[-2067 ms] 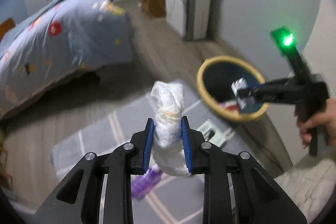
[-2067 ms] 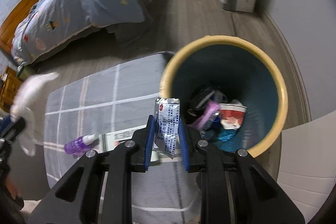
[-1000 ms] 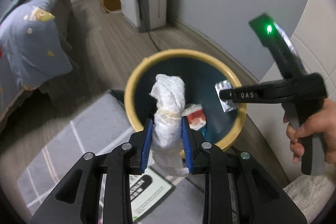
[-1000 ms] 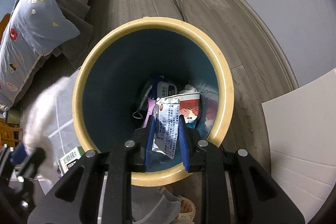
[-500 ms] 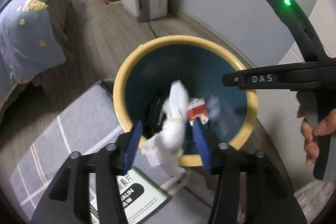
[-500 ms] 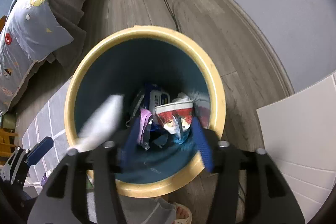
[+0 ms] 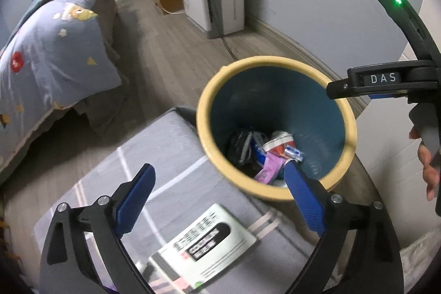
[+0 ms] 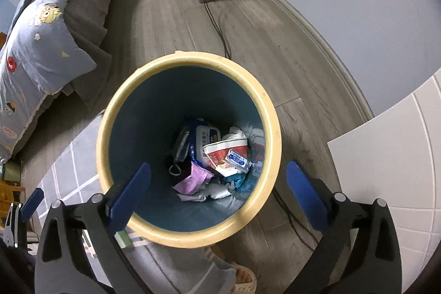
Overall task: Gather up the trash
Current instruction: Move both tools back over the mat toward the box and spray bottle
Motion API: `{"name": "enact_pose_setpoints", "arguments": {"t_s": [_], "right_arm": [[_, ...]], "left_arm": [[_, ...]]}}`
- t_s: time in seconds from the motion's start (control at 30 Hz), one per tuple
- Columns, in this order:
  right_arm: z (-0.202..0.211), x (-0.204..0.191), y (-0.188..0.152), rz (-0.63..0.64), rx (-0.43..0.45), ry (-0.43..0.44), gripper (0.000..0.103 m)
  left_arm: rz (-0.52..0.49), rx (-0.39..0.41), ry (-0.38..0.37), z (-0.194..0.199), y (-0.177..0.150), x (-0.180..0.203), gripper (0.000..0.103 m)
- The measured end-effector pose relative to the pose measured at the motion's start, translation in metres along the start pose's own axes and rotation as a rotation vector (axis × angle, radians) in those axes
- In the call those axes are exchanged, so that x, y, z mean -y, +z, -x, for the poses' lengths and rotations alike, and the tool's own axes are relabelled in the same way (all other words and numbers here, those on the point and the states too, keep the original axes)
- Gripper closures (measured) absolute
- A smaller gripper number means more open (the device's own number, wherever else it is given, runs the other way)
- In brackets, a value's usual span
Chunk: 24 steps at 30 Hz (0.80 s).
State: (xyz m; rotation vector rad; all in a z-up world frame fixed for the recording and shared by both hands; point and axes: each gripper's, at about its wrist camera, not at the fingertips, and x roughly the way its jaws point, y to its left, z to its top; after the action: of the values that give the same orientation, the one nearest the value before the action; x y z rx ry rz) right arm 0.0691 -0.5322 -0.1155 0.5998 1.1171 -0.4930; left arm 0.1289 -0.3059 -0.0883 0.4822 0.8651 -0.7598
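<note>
Both the left tongs (image 7: pixel 219 200) and right tongs (image 8: pixel 219 189) had just spread wide, empty, over the bin (image 8: pixel 271 128); tissue wad and wrapper (image 8: pixel 237 159) now lay inside, leaving the leaflet (image 7: pixel 206 241) on the rug (image 7: pixel 171 150) uncollected.

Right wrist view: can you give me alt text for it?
The open right gripper hangs empty above a yellow-rimmed bin with wrappers and tissue lying at its bottom. A bed and wood floor surround it.
</note>
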Motion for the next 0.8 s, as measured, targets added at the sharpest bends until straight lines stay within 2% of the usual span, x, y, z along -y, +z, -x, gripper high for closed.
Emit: {"name": "enact_pose_setpoints", "arguments": {"t_s": [0.33,0.8], "right_arm": [[0.021,-0.032,-0.014,0.094,0.038,-0.025,0.006],[0.033,-0.081,-0.036,0.158,0.043,0.007,0.006]], "left_arm": [[0.056,0.027,0.053,0.044,-0.023,-0.038,0.007],[0.109,0.011,0.13,0.08,-0.06,-0.087,0.007]]}}
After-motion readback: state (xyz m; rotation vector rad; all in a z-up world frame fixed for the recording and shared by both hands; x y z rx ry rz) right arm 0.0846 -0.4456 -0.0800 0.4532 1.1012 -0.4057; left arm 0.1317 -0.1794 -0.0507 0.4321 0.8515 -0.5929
